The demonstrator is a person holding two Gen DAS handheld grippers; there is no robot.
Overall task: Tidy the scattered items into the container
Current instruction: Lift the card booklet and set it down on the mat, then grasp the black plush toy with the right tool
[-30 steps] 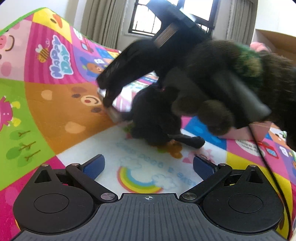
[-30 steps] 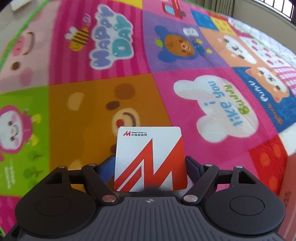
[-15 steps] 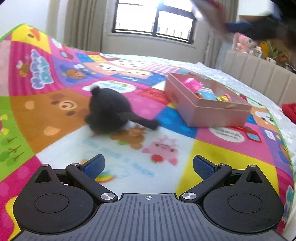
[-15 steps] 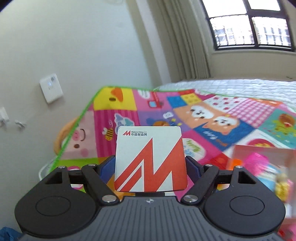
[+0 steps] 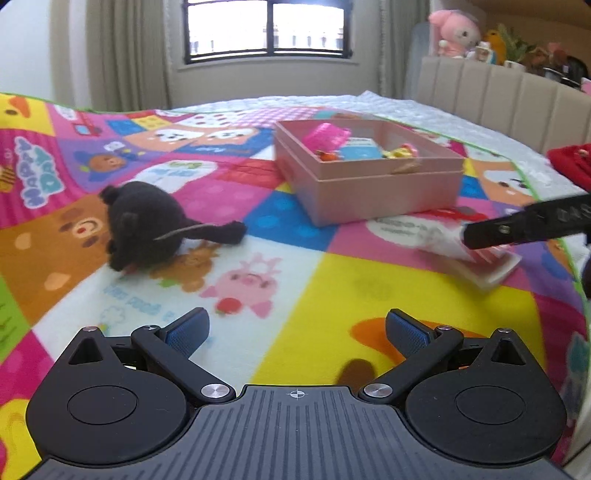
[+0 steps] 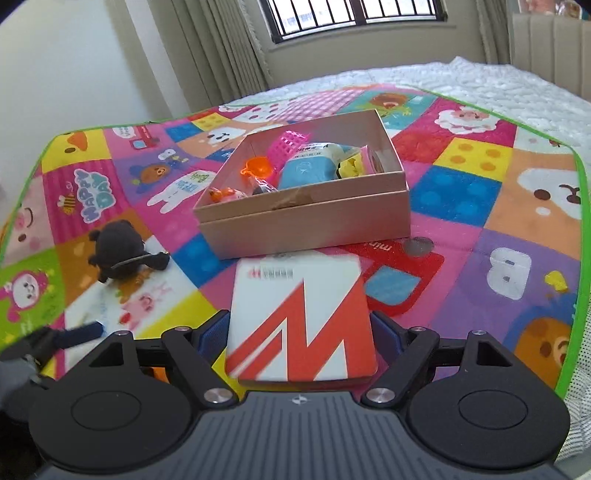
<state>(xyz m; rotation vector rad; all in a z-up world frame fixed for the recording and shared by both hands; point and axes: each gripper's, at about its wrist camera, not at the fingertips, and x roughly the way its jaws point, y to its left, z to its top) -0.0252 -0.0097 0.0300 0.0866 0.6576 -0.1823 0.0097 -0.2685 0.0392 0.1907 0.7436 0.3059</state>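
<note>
A white box with a red M logo lies between the jaws of my right gripper. The jaws are opening and the box tips forward, blurred, just short of the pink container. In the left wrist view the same box hangs low over the mat under a right finger. A black plush toy lies on the mat left of the container. My left gripper is open with nothing in it, low over the mat, and one of its fingers shows at the right wrist view's lower left.
The container holds a pink basket, a blue pack and small orange and yellow toys. A colourful play mat covers the bed. A padded headboard with plush toys stands at the right, and a red cloth lies near it.
My right gripper swung from facing the wall to facing the container, and the logo box tipped forward from upright. My left view shifted right, and the right gripper entered it at the right edge.
</note>
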